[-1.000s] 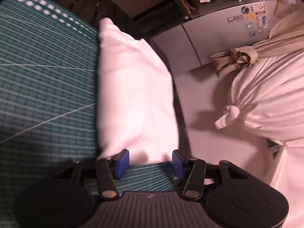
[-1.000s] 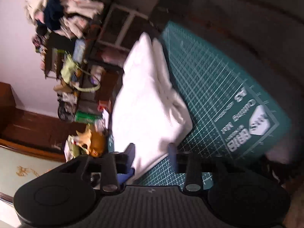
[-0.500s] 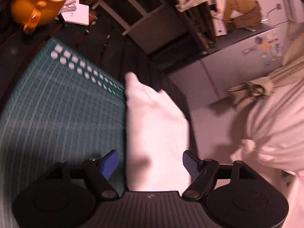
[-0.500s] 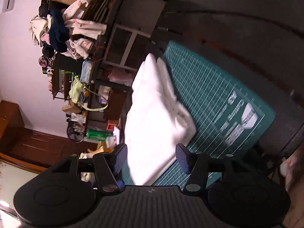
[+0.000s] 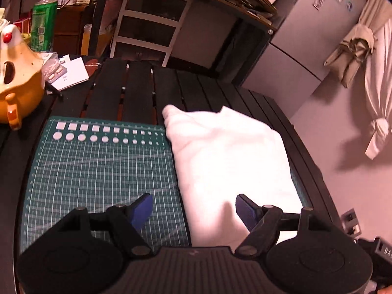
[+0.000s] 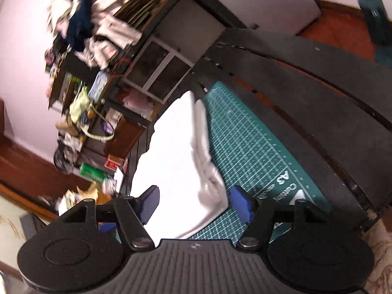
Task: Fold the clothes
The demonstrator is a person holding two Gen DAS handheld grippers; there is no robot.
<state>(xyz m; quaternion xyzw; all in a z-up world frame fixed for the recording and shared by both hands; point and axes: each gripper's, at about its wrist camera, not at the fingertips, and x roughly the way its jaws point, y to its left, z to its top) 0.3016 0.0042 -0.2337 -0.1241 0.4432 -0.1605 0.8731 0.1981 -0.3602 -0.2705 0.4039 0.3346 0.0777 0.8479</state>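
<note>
On the green cutting mat (image 5: pixel 98 169), along its edge and partly overhanging onto the dark slatted table (image 5: pixel 137 90), lies the folded white garment (image 5: pixel 230 152) (layered fold edges show in the right wrist view (image 6: pixel 181 147)). Left gripper (image 5: pixel 193 208) hangs above the garment's near end, jaws spread with nothing pinched; right gripper (image 6: pixel 196 203) likewise stands apart over the near corner, its jaws having just been opening, cloth below them but not clamped. Yellow ceramic pot (image 5: pixel 17 80) sits beyond the mat's far-left corner.
</note>
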